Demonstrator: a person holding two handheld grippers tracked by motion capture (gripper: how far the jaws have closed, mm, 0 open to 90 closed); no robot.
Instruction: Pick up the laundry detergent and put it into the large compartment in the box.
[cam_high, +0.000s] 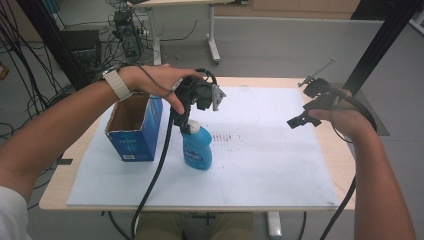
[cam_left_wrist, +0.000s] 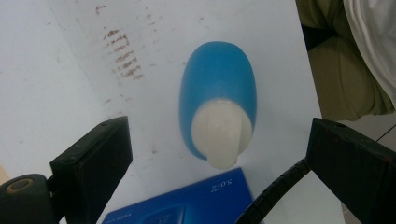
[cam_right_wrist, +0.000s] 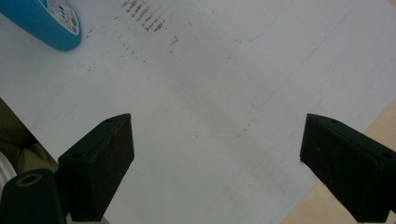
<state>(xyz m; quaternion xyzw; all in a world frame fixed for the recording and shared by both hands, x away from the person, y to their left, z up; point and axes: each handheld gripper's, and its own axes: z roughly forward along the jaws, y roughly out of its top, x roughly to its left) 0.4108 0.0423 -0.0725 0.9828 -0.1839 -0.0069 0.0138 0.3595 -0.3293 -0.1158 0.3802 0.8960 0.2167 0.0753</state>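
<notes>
High view, bottle: the blue bottle (cam_high: 197, 148) stands upright on the white sheet (cam_high: 260, 165), just right of the open blue carton (cam_high: 134, 131) and nearly touching it; this bottle is the landmark below.
High view, left gripper: the left gripper (cam_high: 186, 119) hangs straight over the bottle's cap, jaws pointing down, so the cap sits in line for a grasp from above.
High view, right gripper: the right gripper (cam_high: 298, 120) is held well to the right of the bottle, raised off the sheet, apparently parked out of the way while the left hand works.
High view, carton: open top facing up, next to the bottle, which suggests it is where the bottle is meant to go.

Left gripper view, bottle: the bottle (cam_left_wrist: 218, 105) is seen from above, its white cap (cam_left_wrist: 222, 133) centred between the two black jaws.
Left gripper view, jaws: spread wide, well clear of the cap on both sides, holding nothing; the wide gap leaves room to drop around the cap.
Left gripper view, carton: the carton's blue edge (cam_left_wrist: 205, 198) lies just below the bottle.

Right gripper view, bottle: a corner of the bottle (cam_right_wrist: 44, 23) shows at upper left, far from the jaws.
Right gripper view, jaws: wide apart and empty, over bare sheet (cam_right_wrist: 210, 116).

Judgement: the grasp is not yet made; lowering and closing on the cap comes next.
</notes>
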